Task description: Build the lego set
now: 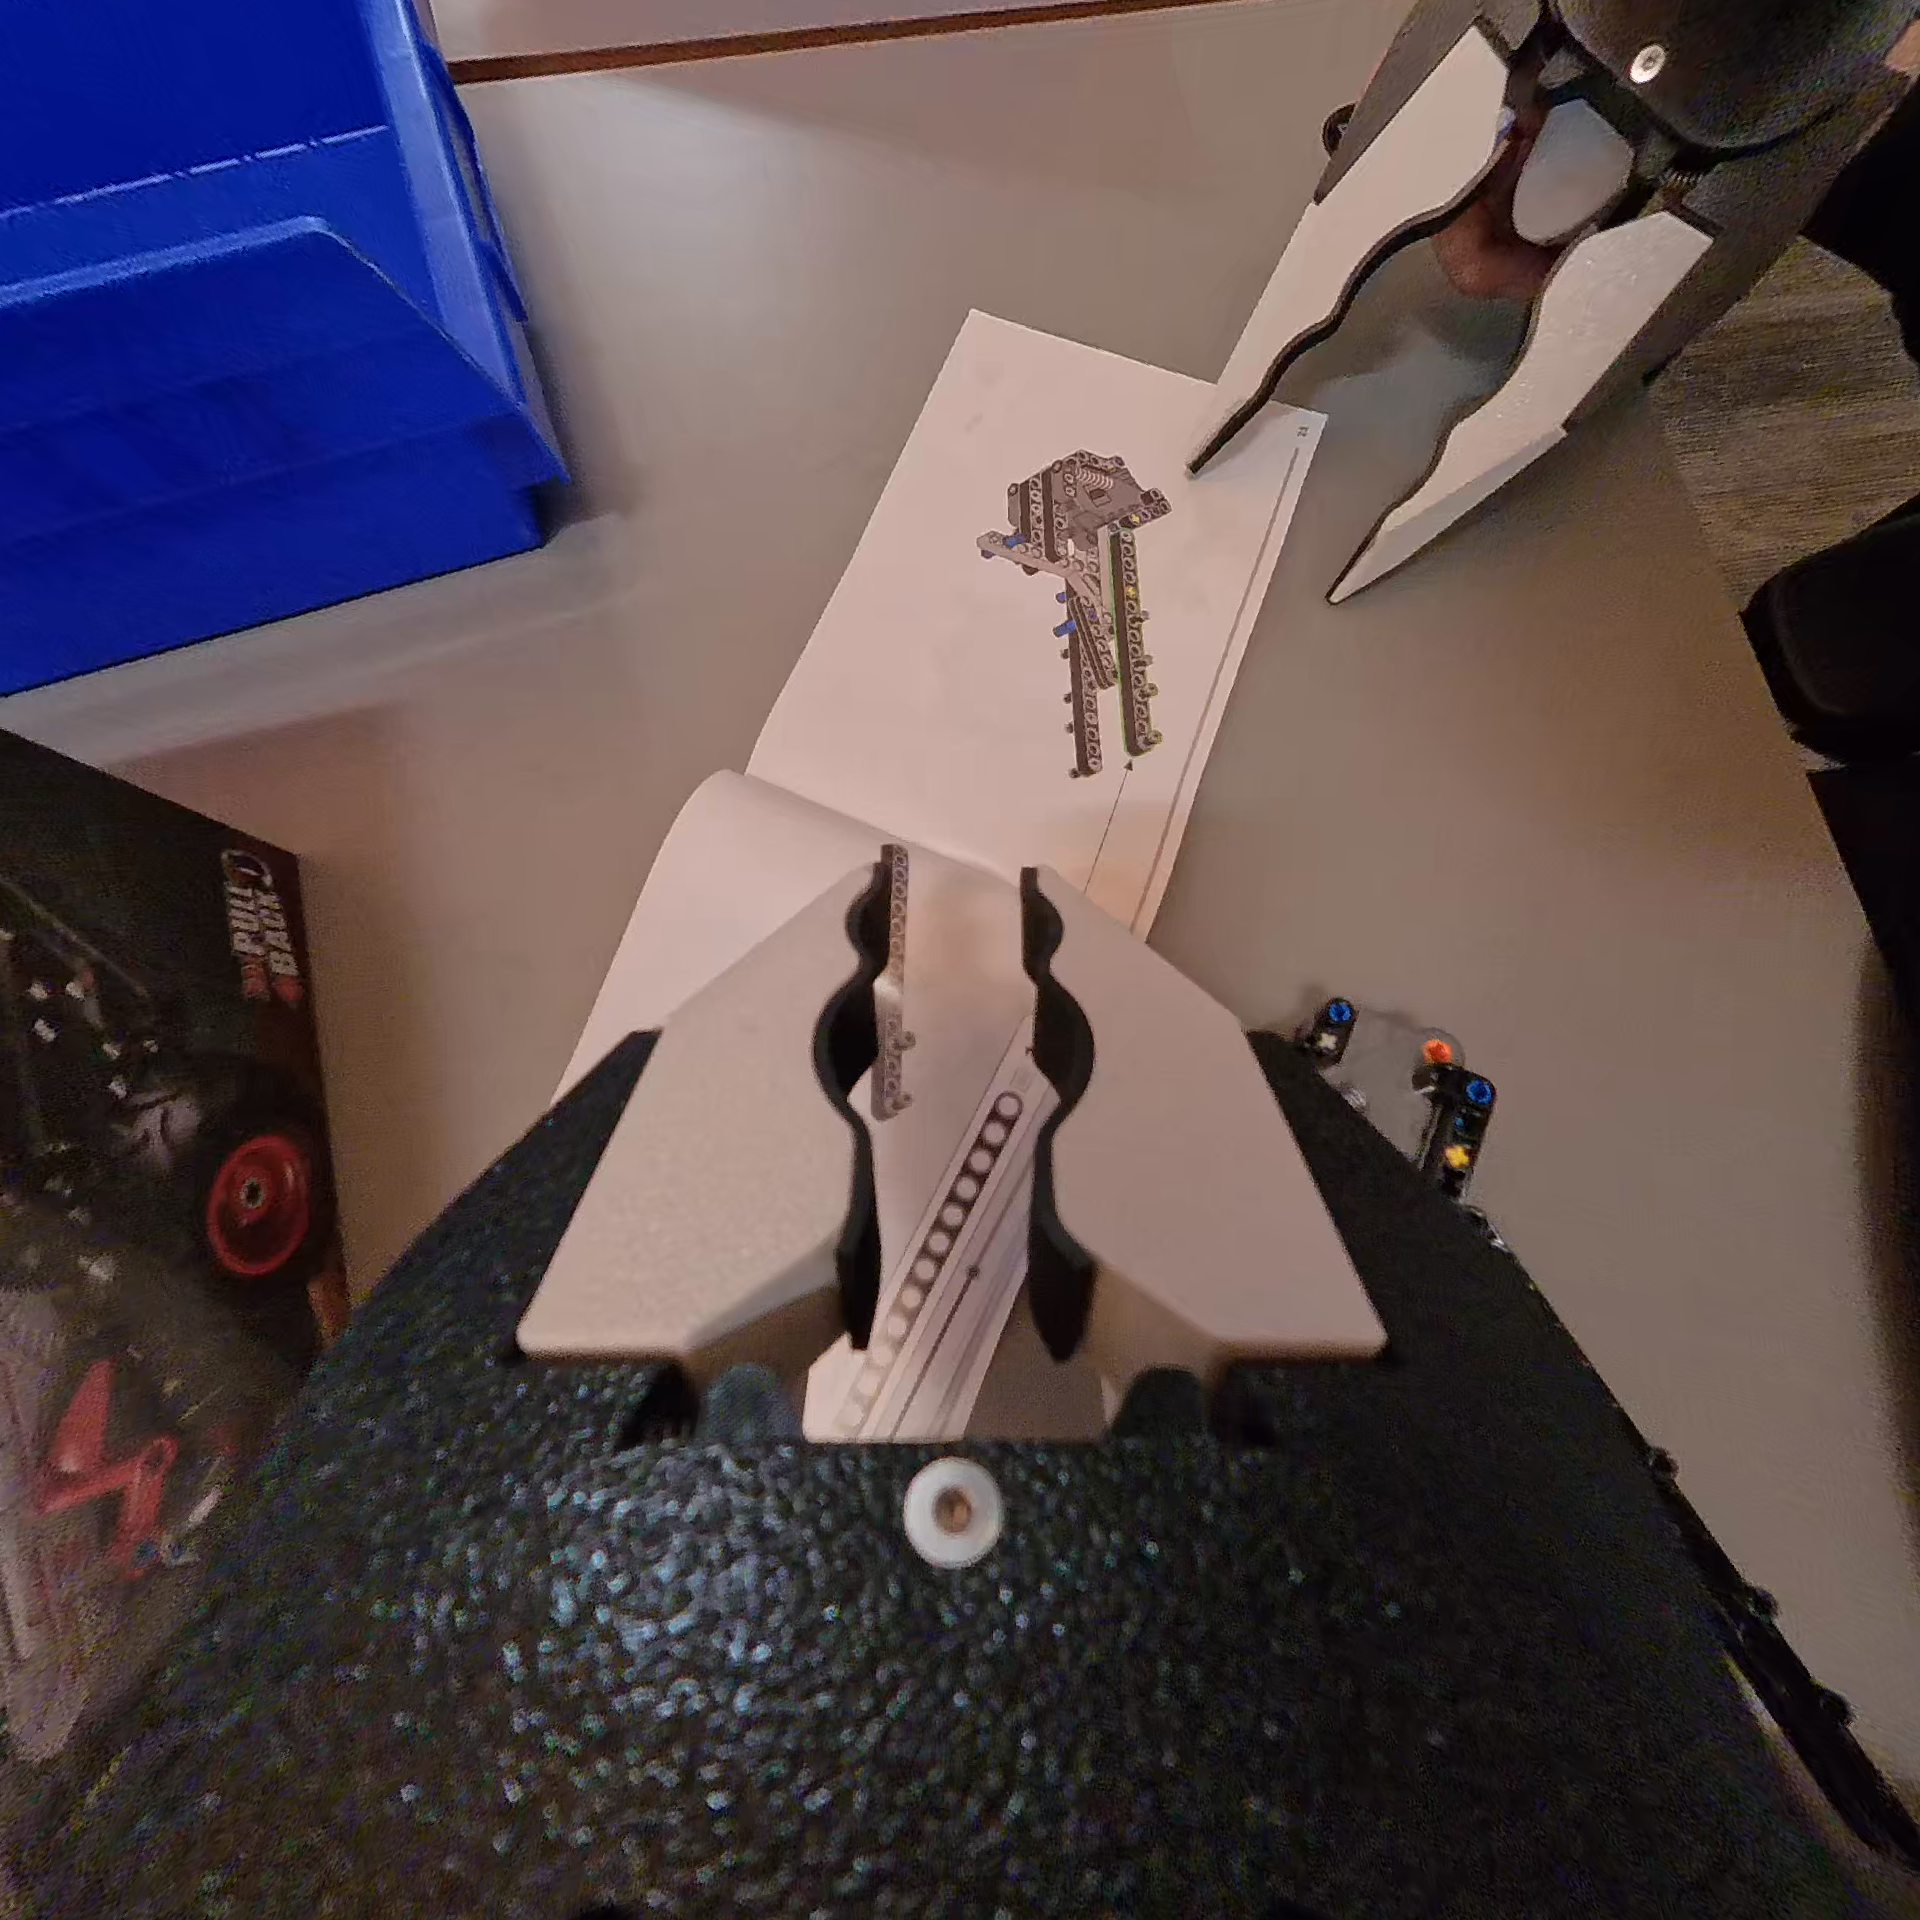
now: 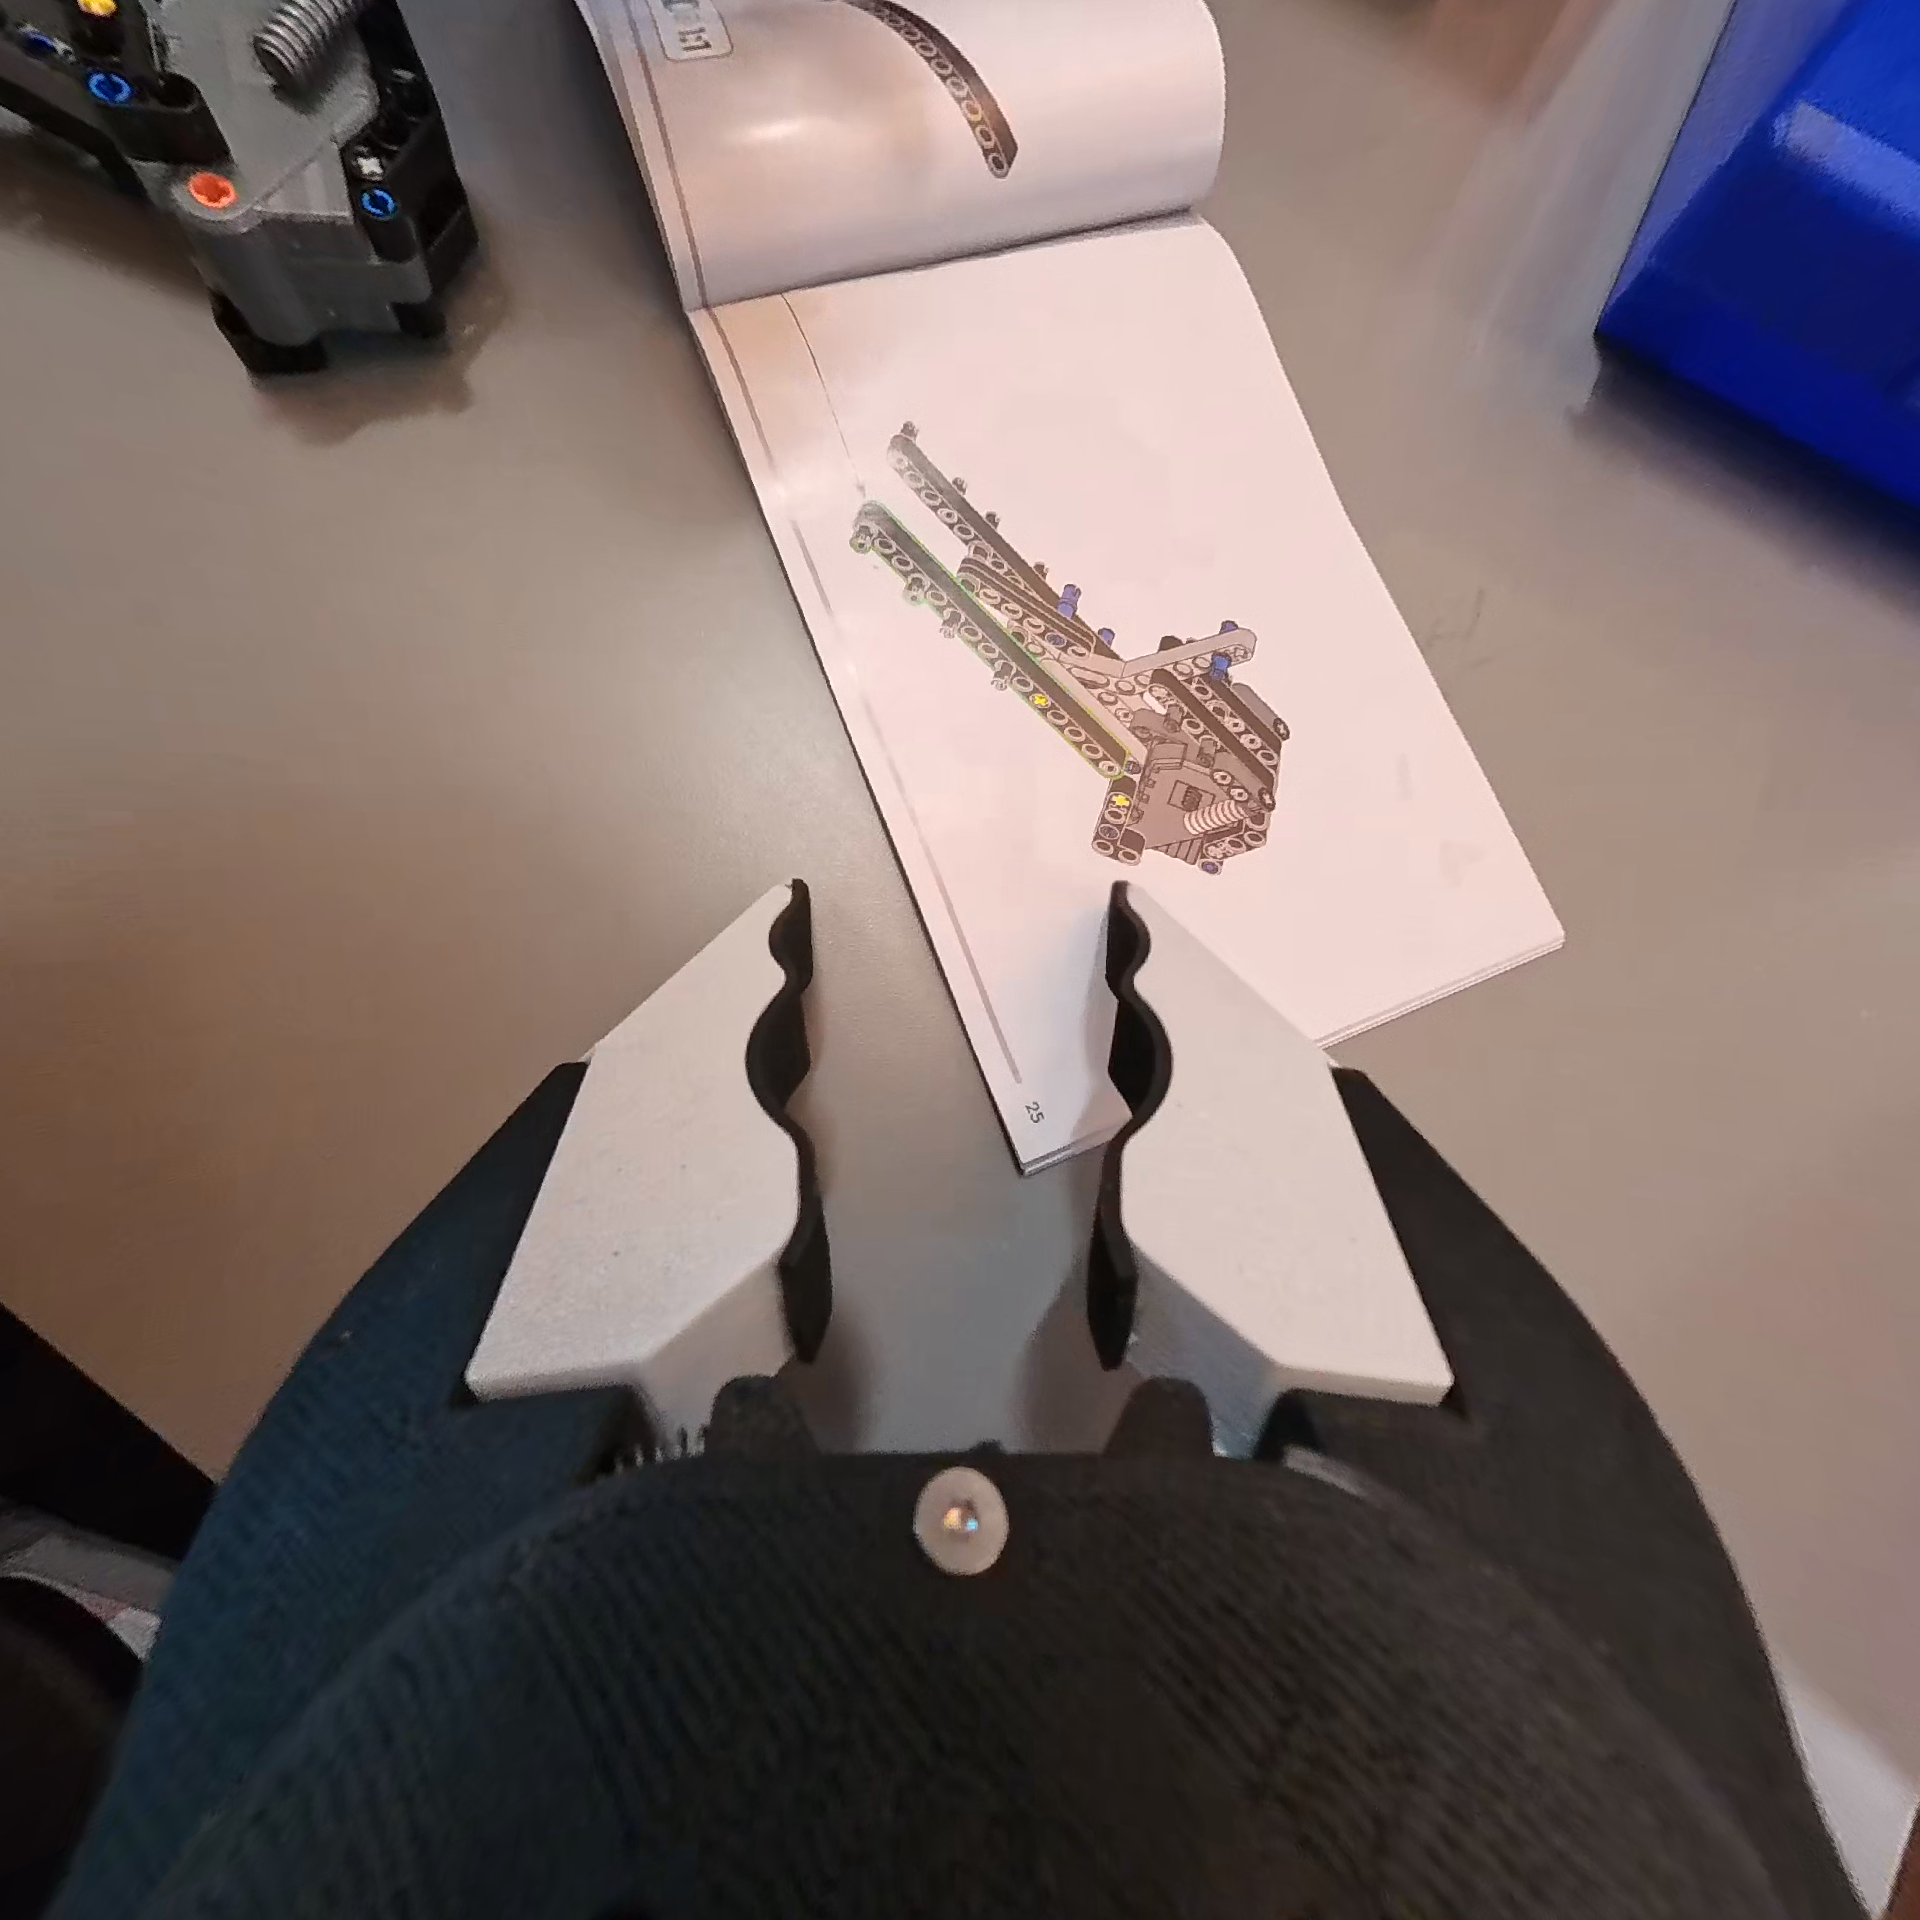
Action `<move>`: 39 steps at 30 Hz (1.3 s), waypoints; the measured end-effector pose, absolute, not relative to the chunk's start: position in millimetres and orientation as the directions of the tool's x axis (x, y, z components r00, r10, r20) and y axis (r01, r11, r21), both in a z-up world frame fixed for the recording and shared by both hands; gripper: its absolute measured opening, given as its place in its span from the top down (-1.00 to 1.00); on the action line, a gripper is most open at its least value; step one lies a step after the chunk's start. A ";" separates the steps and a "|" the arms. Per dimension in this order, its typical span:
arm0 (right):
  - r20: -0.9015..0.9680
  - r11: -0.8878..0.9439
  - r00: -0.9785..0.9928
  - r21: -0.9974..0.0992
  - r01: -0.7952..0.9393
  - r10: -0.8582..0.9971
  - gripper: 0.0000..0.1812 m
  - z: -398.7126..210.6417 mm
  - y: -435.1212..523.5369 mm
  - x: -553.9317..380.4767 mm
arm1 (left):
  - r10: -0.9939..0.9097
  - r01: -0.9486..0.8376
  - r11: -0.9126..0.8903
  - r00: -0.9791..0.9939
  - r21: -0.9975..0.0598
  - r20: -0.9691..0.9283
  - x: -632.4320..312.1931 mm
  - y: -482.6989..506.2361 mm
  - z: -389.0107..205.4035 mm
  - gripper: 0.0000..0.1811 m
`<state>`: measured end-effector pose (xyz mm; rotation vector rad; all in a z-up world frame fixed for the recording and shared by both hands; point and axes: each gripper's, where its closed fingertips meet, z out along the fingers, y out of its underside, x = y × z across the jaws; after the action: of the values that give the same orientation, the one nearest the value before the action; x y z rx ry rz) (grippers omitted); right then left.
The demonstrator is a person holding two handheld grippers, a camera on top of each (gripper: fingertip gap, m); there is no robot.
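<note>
Lego model [image 2: 301,197]: partly built, grey and black block with blue, orange and yellow pins and a coiled spring on top. Placed on grey table [image 2: 364,675], just left of open instruction booklet [image 2: 1195,582] in right wrist view. Judged early to midway; long beams drawn on the booklet page not yet fitted. Left claw [image 1: 956,883]: released, empty, hovering over the booklet's curled page. Right claw [image 2: 956,904]: released, empty, above the booklet's near corner. Blue bin [image 1: 239,343] and set box [image 1: 145,1091] beyond the booklet's far side.

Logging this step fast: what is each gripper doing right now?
Left gripper: open, empty, above the instruction booklet.
Right gripper: open, empty.
</note>
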<state>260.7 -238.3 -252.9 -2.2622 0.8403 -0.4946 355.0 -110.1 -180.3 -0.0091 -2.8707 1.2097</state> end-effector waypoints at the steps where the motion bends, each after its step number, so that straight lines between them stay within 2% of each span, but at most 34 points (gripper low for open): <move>1: 0.107 -0.570 0.723 -0.698 -0.434 -0.682 0.41 -253.2 -237.8 260.2 | 0.020 -0.004 0.701 -0.999 -0.713 0.025 353.9 -111.0 -182.0 0.75; 5: 0.057 -0.541 0.731 -0.711 -0.449 -0.680 0.48 -254.6 -232.7 257.9 | 0.033 0.006 0.716 -0.999 -0.698 0.025 351.9 -113.1 -189.2 0.75; 18: 0.052 -0.569 0.770 -0.706 -0.422 -0.636 0.48 -254.8 -221.5 258.2 | 0.052 0.012 0.730 -0.998 -0.684 0.038 347.4 -119.4 -199.6 0.70; 22: 0.047 -0.562 0.769 -0.711 -0.422 -0.638 0.48 -254.9 -221.4 258.4 | 0.114 0.088 0.693 -0.993 -0.715 -0.012 335.9 -131.5 -192.6 0.61; 27: 0.044 -0.546 0.764 -0.725 -0.419 -0.644 0.48 -254.8 -221.3 258.7 | 0.232 0.284 0.643 -0.957 -0.712 -0.172 320.4 -145.9 -191.7 0.51; 30: 0.042 -0.537 0.759 -0.733 -0.418 -0.649 0.48 -254.8 -221.2 258.9 | 0.283 0.296 0.651 -0.949 -0.699 -0.139 307.1 -150.5 -199.6 0.46; 39: 0.048 -0.520 0.754 -0.753 -0.404 -0.655 0.48 -254.5 -220.7 260.0 | 0.331 0.387 0.753 -0.922 -0.532 -0.202 319.7 -161.7 -212.5 0.45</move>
<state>260.0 -220.7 -254.5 -2.1852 0.7898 -0.4223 319.7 -161.7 -212.5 -0.6214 -3.0299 0.9540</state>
